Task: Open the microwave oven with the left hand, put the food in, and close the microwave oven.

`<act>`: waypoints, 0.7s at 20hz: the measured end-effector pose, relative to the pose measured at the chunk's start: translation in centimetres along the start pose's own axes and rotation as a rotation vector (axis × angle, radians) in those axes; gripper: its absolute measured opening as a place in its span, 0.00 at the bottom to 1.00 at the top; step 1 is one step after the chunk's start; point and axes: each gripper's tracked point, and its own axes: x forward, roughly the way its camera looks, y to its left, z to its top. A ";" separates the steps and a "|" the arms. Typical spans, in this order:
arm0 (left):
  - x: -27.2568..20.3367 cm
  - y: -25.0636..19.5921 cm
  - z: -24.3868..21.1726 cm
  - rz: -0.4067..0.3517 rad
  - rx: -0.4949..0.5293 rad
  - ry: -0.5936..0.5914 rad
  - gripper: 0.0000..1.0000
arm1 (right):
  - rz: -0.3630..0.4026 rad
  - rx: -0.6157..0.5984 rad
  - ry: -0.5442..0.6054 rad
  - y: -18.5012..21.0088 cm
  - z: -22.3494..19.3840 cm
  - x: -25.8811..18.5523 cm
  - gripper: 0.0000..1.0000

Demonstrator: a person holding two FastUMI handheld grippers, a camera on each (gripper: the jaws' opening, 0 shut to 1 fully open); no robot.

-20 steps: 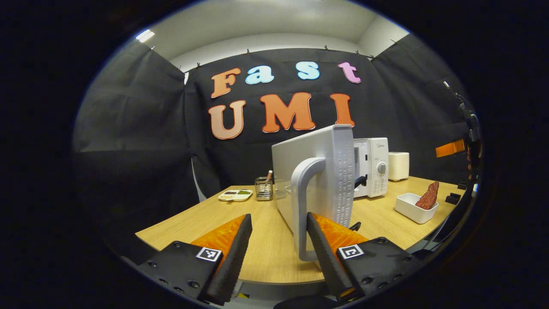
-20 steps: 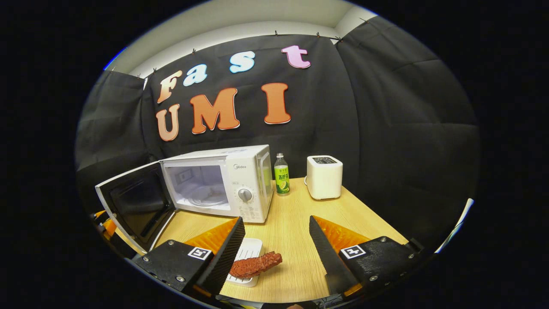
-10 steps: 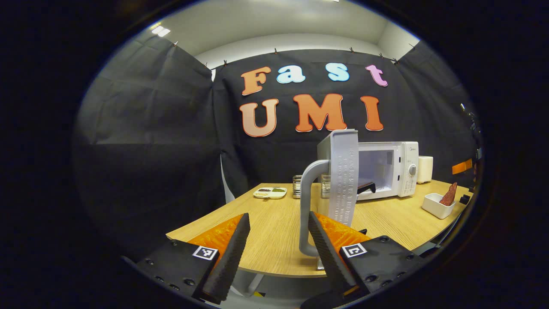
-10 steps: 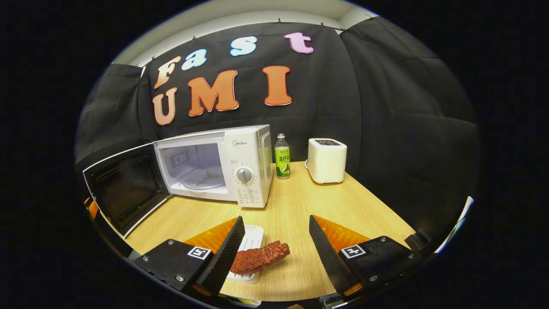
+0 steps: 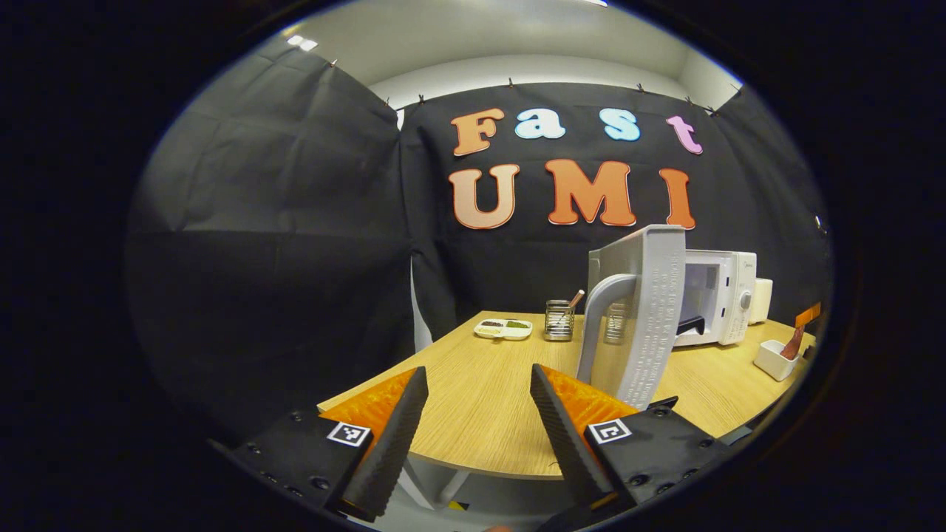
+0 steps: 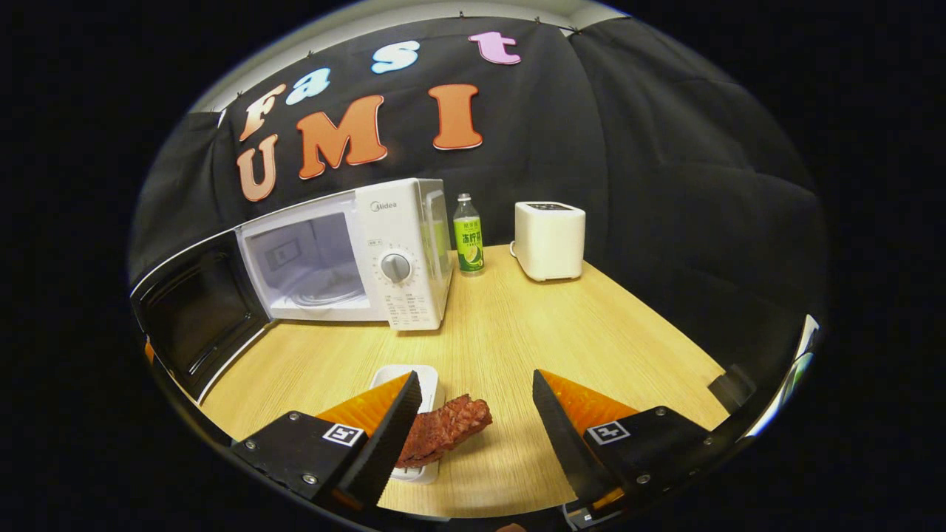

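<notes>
Both views are evenly lit from overhead, and a ceiling lamp (image 5: 299, 42) glows at the top left of the left gripper view. The wooden table (image 6: 517, 325) carries soft shadows. Focus is sharp mid-frame, while fisheye distortion bends and darkens the edges.

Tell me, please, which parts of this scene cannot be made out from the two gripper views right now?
- Microwave cavity, left gripper view: mostly hidden behind the open door.
- Meat strip, right gripper view: its near end is hidden behind that gripper's own finger, as is much of the white dish under it.
- Divided tray, left gripper view: contents too small to identify.
- Door, right gripper view: cut off at the left edge.
</notes>
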 end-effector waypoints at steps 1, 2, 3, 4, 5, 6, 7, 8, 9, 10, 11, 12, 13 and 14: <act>0.3 0.1 -0.3 0.002 0.001 0.004 0.86 | 0.003 0.022 0.021 0.0 -0.6 0.2 0.94; 0.5 0.1 -0.3 0.005 0.004 0.008 0.86 | 0.007 0.046 0.041 -0.1 -1.3 0.4 0.94; 0.8 0.0 -0.3 0.007 0.008 0.010 0.86 | 0.015 0.066 0.062 0.0 -1.9 0.6 0.94; 1.0 0.0 -0.3 0.010 0.010 0.009 0.92 | 0.025 0.082 0.085 0.3 -2.6 0.9 0.94; 1.2 -0.1 -0.2 0.010 0.012 0.009 0.92 | 0.050 0.110 0.087 0.7 -2.6 0.8 0.90; 1.4 -0.2 -0.1 0.012 0.016 0.009 0.91 | 0.066 0.141 0.091 1.0 -2.6 0.8 0.88; 1.6 -0.3 -0.1 0.013 0.020 0.010 0.91 | 0.085 0.168 0.102 1.2 -2.7 0.8 0.77; 1.7 -0.5 -0.2 0.013 0.022 0.010 0.92 | 0.102 0.190 0.110 1.5 -2.8 0.8 0.72; 1.8 -0.5 -0.2 0.013 0.023 0.010 0.92 | 0.118 0.207 0.114 1.8 -2.8 0.8 0.64; 1.9 -0.7 -0.1 0.014 0.024 0.010 0.92 | 0.123 0.223 0.118 2.0 -2.8 0.9 0.60; 2.0 -0.8 0.0 0.013 0.026 0.009 0.92 | 0.123 0.238 0.109 2.1 -2.7 1.1 0.49; 2.0 -0.8 0.0 0.014 0.026 0.006 0.92 | 0.129 0.248 0.106 2.2 -2.7 1.2 0.47; 2.1 -0.8 0.1 0.014 0.027 0.006 0.92 | 0.131 0.266 0.109 2.4 -2.7 1.1 0.41; 2.1 -1.0 0.1 0.015 0.029 0.005 0.92 | 0.141 0.291 0.107 2.6 -2.7 1.0 0.37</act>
